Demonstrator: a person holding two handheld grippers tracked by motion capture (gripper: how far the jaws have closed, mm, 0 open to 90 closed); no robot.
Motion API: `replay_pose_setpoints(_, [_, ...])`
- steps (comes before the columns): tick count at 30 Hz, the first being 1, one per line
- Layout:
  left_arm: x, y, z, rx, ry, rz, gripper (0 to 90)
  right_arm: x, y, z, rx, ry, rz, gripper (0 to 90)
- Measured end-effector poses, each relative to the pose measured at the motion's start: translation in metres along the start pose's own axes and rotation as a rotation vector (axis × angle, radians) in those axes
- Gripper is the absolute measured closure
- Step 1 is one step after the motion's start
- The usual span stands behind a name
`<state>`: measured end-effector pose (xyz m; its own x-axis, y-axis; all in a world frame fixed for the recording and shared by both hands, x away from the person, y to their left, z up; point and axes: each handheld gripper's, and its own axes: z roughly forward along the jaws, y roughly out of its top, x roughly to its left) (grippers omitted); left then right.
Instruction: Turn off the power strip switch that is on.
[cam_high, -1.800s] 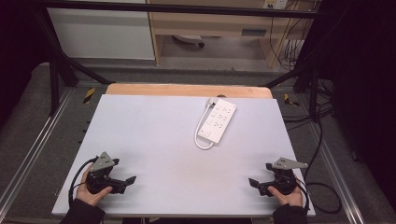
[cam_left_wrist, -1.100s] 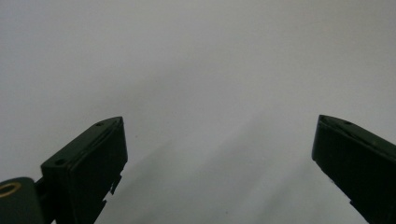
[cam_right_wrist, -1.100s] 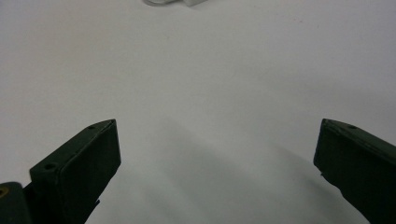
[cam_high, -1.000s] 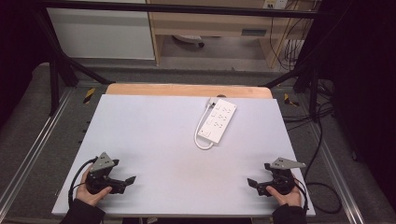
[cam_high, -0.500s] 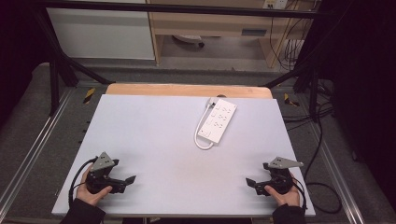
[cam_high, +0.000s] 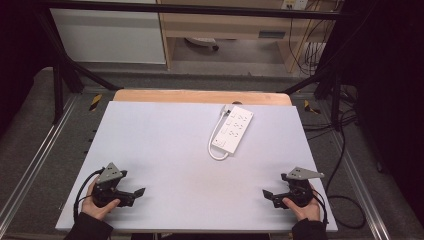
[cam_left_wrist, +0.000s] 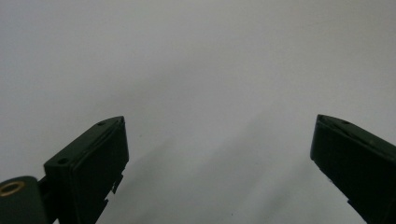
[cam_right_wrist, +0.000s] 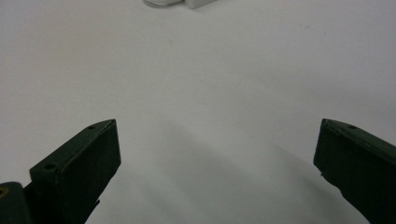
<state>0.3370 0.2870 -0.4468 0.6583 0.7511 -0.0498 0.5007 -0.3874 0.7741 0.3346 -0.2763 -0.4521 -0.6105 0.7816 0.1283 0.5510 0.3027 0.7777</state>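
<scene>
A white power strip (cam_high: 234, 130) lies on the pale table (cam_high: 165, 150) at the back right, its white cord looped along its left side; its near end shows at the top edge of the right gripper view (cam_right_wrist: 187, 3). My left gripper (cam_high: 137, 191) rests near the front left corner, held by a hand, jaws wide apart and empty (cam_left_wrist: 219, 140). My right gripper (cam_high: 266, 193) sits near the front right corner in the other hand, also open with nothing between its jaws (cam_right_wrist: 217, 144). Both point inward over bare tabletop.
A wooden strip (cam_high: 200, 96) borders the table's far edge. Metal rails (cam_high: 30, 170) run along both sides, and cables (cam_high: 345, 150) hang off to the right. Shelving (cam_high: 225, 25) stands beyond the table.
My right gripper has crept slightly left toward the table's middle. The left gripper and the power strip have stayed put.
</scene>
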Motion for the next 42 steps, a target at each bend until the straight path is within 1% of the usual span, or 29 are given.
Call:
replay_pose_setpoints(5, [0.0, 0.0, 0.0, 0.0, 0.003, 0.002, 4.1, 0.001, 0.002, 0.0, 0.001, 0.001, 0.003, 1.2])
replay_pose_setpoints(9, [0.0, 0.0, 0.0, -0.001, 0.003, 0.001, 4.2, 0.003, 0.004, 0.002, 0.001, -0.003, -0.008, 1.1])
replay_pose_setpoints(20, [0.0, 0.0, -0.001, -0.004, 0.004, 0.0, 4.3, 0.006, 0.007, 0.004, 0.008, -0.005, -0.012, 1.1])
replay_pose_setpoints(28, [0.0, 0.0, -0.001, -0.004, 0.005, 0.003, 4.3, 0.006, 0.011, 0.005, -0.002, -0.01, -0.014, 1.1])
replay_pose_setpoints(34, [0.0, 0.0, 0.0, -0.003, 0.005, 0.002, 4.3, 0.008, 0.014, 0.007, 0.003, -0.011, -0.019, 1.1])
replay_pose_setpoints(36, [0.0, 0.0, -0.001, -0.004, 0.006, 0.003, 4.3, 0.008, 0.015, 0.008, 0.001, -0.011, -0.027, 1.1])
replay_pose_setpoints(42, [0.0, 0.0, 0.0, -0.003, 0.005, 0.004, 4.4, 0.008, 0.019, 0.008, -0.004, -0.009, -0.028, 1.1])
